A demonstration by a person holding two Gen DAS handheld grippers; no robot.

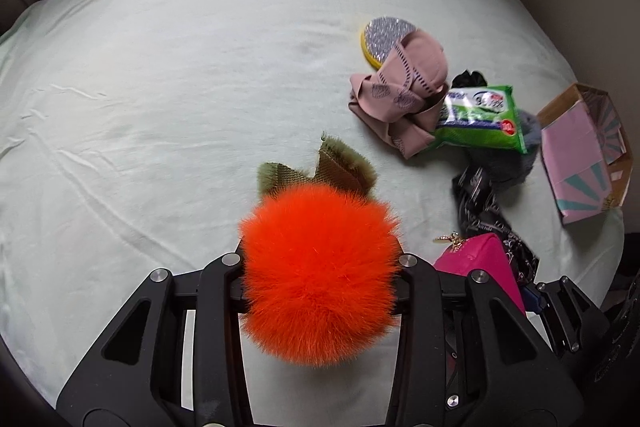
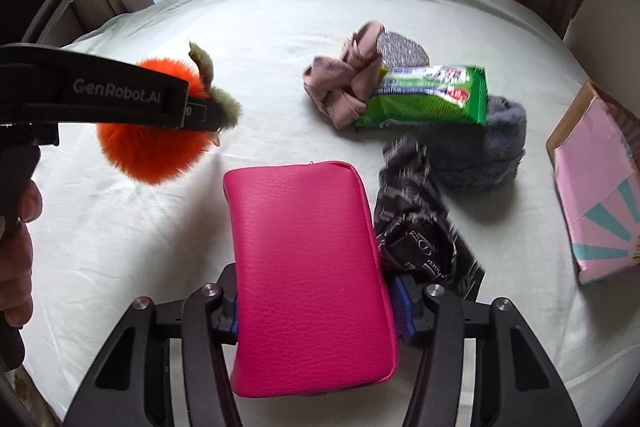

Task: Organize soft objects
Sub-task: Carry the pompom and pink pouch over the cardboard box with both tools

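Observation:
My left gripper (image 1: 320, 279) is shut on a fluffy orange pompom (image 1: 320, 267) with olive-green leaves (image 1: 340, 167), held a little above the pale green sheet (image 1: 160, 87). From the right wrist view the same pompom (image 2: 156, 155) hangs at the left, clamped in the left gripper (image 2: 196, 115), with a hand (image 2: 16, 247) on its handle. My right gripper (image 2: 316, 307) is shut on a bright pink leather pouch (image 2: 308, 267), its blue pads pressing both long sides. The pouch (image 1: 480, 267) shows at the lower right of the left wrist view.
A pile lies at the right: a dusty-pink cloth (image 2: 344, 87), a glittery round pad (image 2: 400, 47), a green wipes pack (image 2: 432, 95), a grey furry item (image 2: 480, 155) and a black patterned cloth (image 2: 420, 227). A pink-lined cardboard box (image 2: 596, 195) sits at the bed's right edge.

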